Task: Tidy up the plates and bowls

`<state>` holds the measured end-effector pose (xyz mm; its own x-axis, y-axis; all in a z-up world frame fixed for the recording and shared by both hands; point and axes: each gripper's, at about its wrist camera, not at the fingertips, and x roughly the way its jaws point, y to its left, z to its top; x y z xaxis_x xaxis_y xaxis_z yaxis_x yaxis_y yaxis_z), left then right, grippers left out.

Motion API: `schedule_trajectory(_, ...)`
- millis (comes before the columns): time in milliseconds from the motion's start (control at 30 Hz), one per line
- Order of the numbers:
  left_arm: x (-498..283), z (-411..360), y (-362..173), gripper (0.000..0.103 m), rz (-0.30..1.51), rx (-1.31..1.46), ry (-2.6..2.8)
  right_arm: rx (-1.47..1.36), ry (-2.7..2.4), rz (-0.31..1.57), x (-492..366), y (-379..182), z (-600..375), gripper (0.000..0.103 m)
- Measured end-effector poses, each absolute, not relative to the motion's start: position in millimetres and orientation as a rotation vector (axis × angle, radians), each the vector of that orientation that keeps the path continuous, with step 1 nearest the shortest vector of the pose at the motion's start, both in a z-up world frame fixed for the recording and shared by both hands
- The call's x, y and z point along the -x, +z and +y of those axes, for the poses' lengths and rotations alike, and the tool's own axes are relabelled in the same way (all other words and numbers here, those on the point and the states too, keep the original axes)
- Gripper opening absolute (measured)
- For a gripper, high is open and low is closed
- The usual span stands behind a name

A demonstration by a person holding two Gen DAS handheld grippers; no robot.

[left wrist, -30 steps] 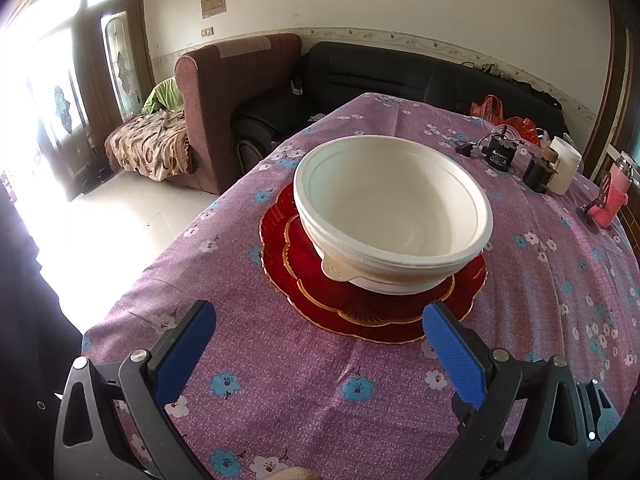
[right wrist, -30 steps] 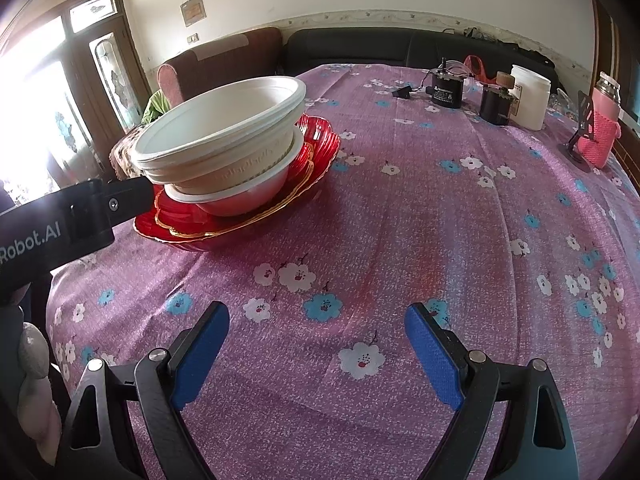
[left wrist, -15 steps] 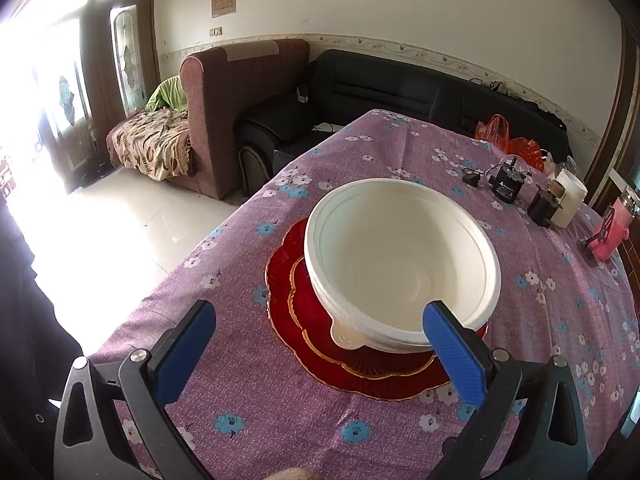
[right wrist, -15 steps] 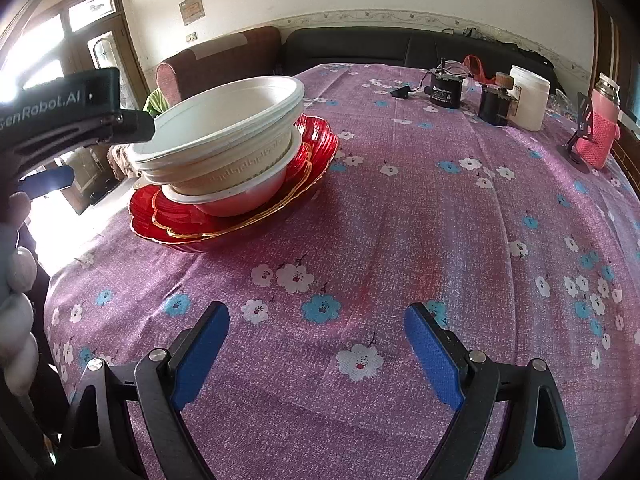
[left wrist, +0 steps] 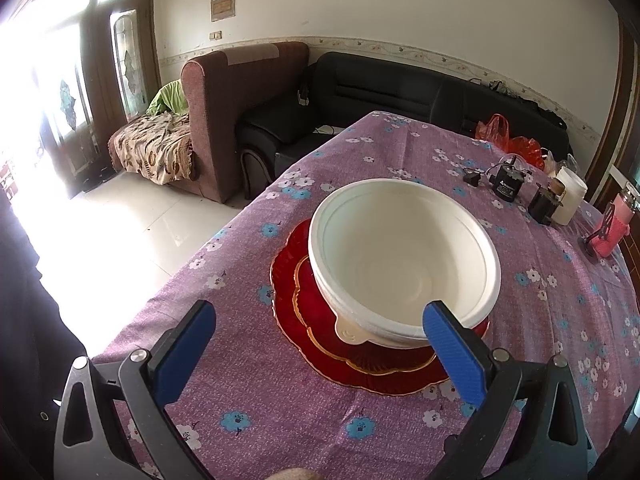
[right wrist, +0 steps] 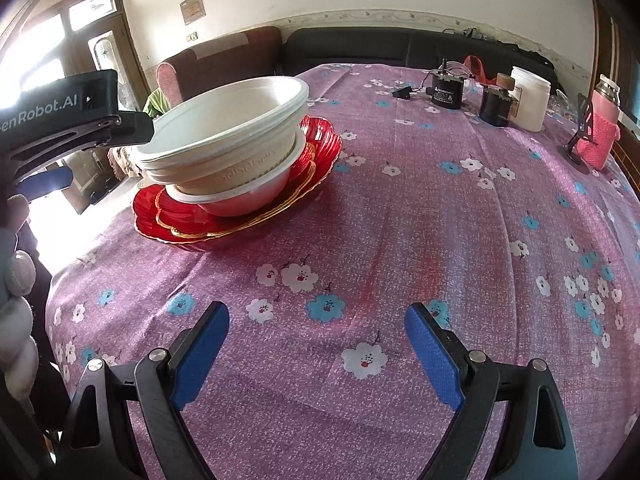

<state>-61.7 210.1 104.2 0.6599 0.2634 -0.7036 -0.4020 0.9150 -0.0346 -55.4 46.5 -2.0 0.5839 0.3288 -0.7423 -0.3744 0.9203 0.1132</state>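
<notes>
Ahead of the left gripper [left wrist: 320, 328], whose fingers stand wide and empty, red scalloped plates [left wrist: 384, 364] lie flat on the purple flowered tablecloth [left wrist: 280, 412]. Stacked white bowls [left wrist: 404, 256] sit on them, mouths up, leaning slightly. Right gripper [right wrist: 316, 332] gapes wide over bare cloth, bowls beyond its left finger.

The left tool [left wrist: 318, 330] is hovering with its blue pads spread wide over the table [left wrist: 280, 412], empty, just before white bowls [left wrist: 404, 256] sitting stacked on red plates [left wrist: 320, 332].
</notes>
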Motion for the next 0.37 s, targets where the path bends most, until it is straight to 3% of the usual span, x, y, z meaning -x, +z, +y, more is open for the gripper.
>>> schedule_trajectory(367,63.9,211.8,110.4,0.103,0.737,0.172,0.409,0.052,0.412,0.852,57.0,0.3,45.6,0.092)
